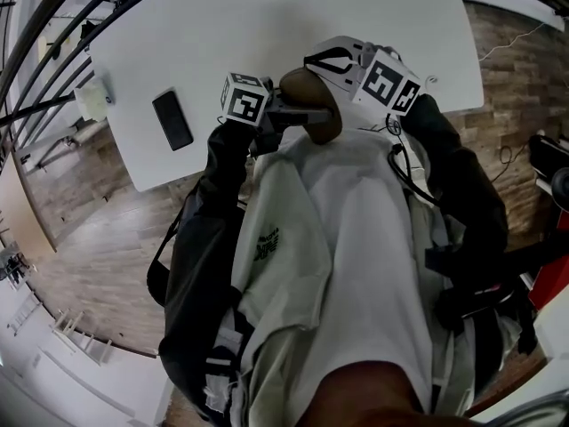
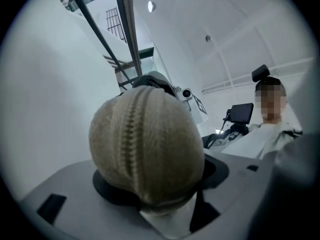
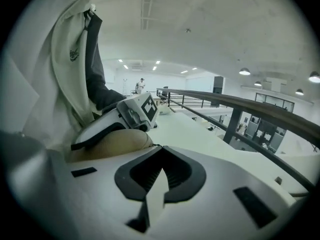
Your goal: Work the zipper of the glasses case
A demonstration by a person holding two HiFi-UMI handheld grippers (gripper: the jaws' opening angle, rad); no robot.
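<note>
White tabletop [image 1: 267, 25] under me, a dark phone [image 1: 172, 119] lying off to the left, and the glasses case [image 1: 313, 105] up off the surface between my 2 claws, close to my chest. My left claw [image 1: 283, 114] stands wide and is clamped around the case; its own view looks at the rounded end head-on, so the long axis runs straight away along the jaws, with the zipper [image 2: 131, 134] climbing up over the top of the dome. My right claw [image 3: 156, 191] is closed tight, and I can make out nothing gripped in it. From there the case lies just ahead and to the left of the tip; whether it touches, I can't tell. The right claw is the free one, so I judge it takes the pull. Only the left gripper view shows the zipper teeth; the head view shows just brown shell.
</note>
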